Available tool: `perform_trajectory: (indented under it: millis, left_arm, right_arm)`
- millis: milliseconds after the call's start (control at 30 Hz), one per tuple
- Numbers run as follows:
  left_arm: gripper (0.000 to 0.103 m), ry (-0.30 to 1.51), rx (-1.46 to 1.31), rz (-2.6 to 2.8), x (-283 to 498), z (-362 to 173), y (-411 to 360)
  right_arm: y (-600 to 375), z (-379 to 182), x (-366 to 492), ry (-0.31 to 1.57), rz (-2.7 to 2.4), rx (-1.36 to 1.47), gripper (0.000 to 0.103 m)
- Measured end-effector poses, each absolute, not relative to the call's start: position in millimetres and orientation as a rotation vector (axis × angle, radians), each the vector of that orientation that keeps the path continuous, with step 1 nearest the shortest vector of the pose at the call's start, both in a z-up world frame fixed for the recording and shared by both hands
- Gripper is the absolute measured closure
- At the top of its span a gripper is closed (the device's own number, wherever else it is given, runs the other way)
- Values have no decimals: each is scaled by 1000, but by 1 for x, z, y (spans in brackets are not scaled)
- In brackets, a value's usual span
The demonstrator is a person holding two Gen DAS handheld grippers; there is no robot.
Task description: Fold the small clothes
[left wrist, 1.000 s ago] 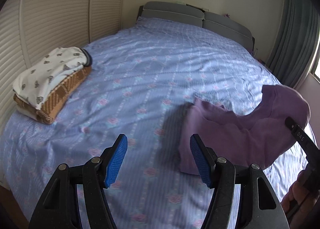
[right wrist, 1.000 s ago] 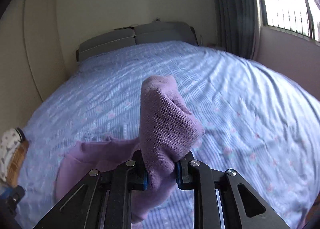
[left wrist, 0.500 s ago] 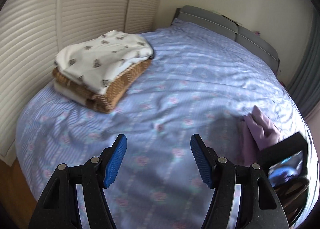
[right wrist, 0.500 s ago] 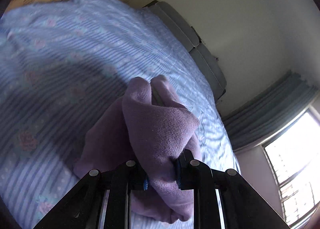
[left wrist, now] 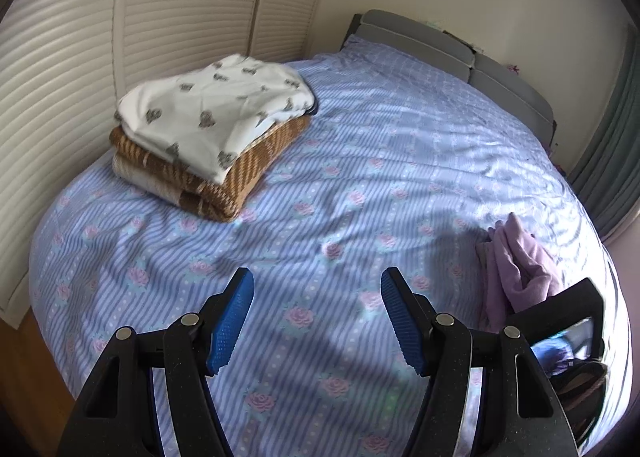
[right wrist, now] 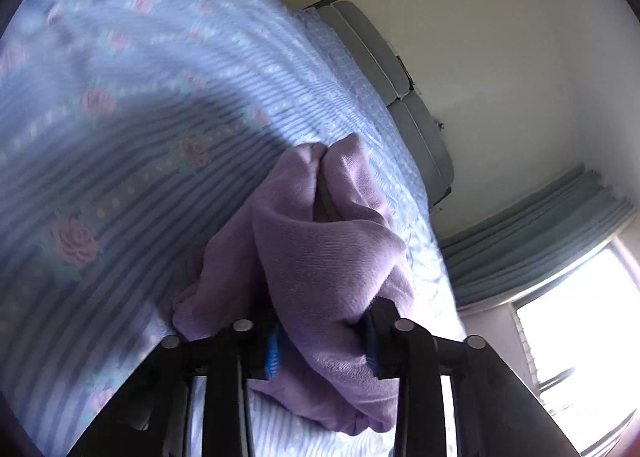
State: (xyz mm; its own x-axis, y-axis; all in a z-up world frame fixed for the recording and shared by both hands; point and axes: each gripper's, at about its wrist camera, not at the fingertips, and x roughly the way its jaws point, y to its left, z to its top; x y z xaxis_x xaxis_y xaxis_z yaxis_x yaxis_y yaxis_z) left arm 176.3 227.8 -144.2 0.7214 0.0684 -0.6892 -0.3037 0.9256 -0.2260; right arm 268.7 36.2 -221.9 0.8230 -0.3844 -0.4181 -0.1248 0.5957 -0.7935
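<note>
The right tongs (right wrist: 322,349) are opening, with the bunched purple garment (right wrist: 320,257) still between the blue pads, its cloth touching both. The left tongs (left wrist: 316,321) stand wide apart with nothing between them, hovering over the bed (left wrist: 360,193). The purple garment lies crumpled on the bed's striped, rose-patterned sheet, near the bed's right edge as the left wrist view shows it. Well apart from it, at the bed's left side by the slatted wall, sits a stack of folded clothes (left wrist: 212,133), a white printed piece on top
</note>
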Motion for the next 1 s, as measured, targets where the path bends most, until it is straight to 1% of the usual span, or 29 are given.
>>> perform_trajectory:
  millis: [33, 100, 200, 367, 533, 567, 633, 667, 833, 1000]
  left_arm:
    - [38, 734, -329, 200, 177, -140, 224]
    - [38, 715, -306, 173, 178, -130, 215]
    - [38, 688, -275, 106, 183, -116, 197]
    - [38, 659, -206, -99, 204, -99, 150]
    - [39, 678, -103, -335, 236, -102, 88]
    - [41, 688, -83, -387, 243, -105, 77]
    - [46, 726, -56, -476, 259, -113, 58]
    - [47, 747, -36, -501, 268, -117, 51]
    - [47, 853, 49, -610, 300, -135, 25]
    - [47, 953, 50, -678, 322, -158, 18]
  right_arm:
    - [34, -214, 265, 599, -154, -906, 63]
    - [28, -195, 251, 576, -129, -836, 54]
    - [12, -166, 227, 543, -70, -697, 42]
    - [-49, -138, 197, 553, 11, -408, 42]
    - [-113, -143, 190, 575, -4, -245, 42]
    - [-123, -145, 189, 581, -6, -223, 42]
    - [-142, -150, 189, 592, -4, -175, 42]
    - [-149, -152, 186, 595, -3, -155, 42]
    - [-178, -168, 198, 625, -8, -49, 42]
    - [-198, -182, 207, 665, 1, 37, 42]
